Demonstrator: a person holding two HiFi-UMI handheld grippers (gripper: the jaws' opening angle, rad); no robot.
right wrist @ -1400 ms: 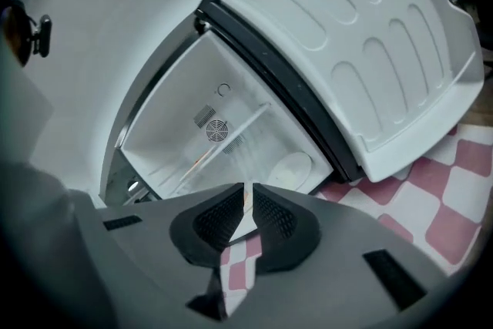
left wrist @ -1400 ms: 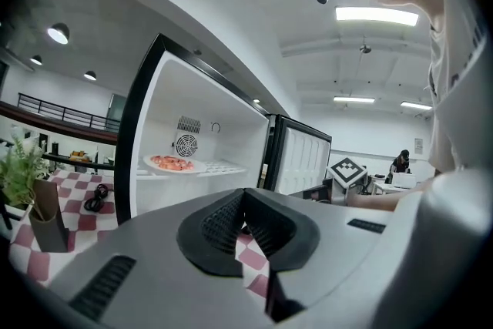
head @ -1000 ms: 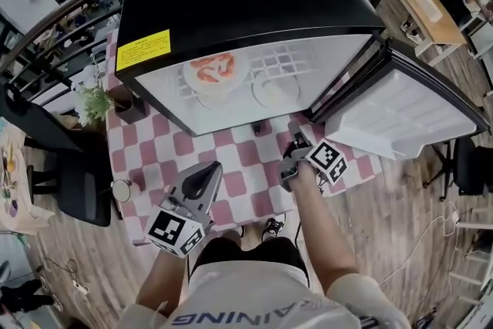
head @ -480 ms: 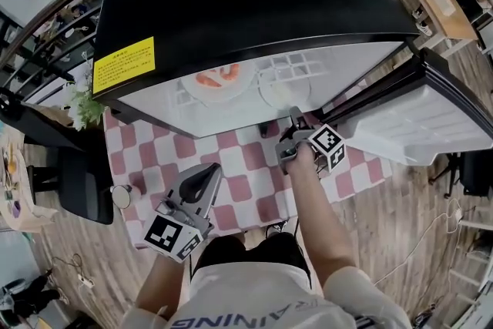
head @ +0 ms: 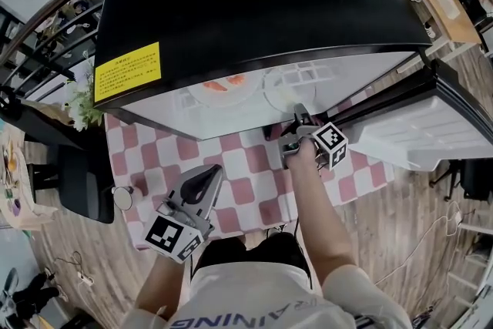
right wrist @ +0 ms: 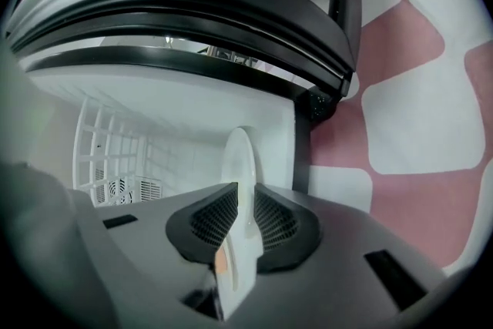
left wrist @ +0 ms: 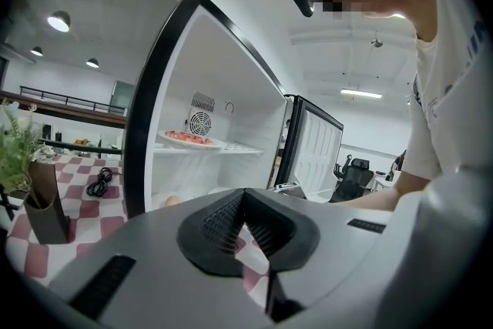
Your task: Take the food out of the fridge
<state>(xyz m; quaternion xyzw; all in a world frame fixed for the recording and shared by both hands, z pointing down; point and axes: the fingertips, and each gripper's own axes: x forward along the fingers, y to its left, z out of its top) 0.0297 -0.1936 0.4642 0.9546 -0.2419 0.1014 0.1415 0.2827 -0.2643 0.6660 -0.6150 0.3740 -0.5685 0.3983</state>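
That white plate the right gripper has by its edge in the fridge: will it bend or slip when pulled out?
The white round plate looks rigid and glossy, so it probably won't bend but could slip. The right gripper, whose jaws have just been closing, pinches only its thin rim, so it may tip. Dropped, it would likely chip.
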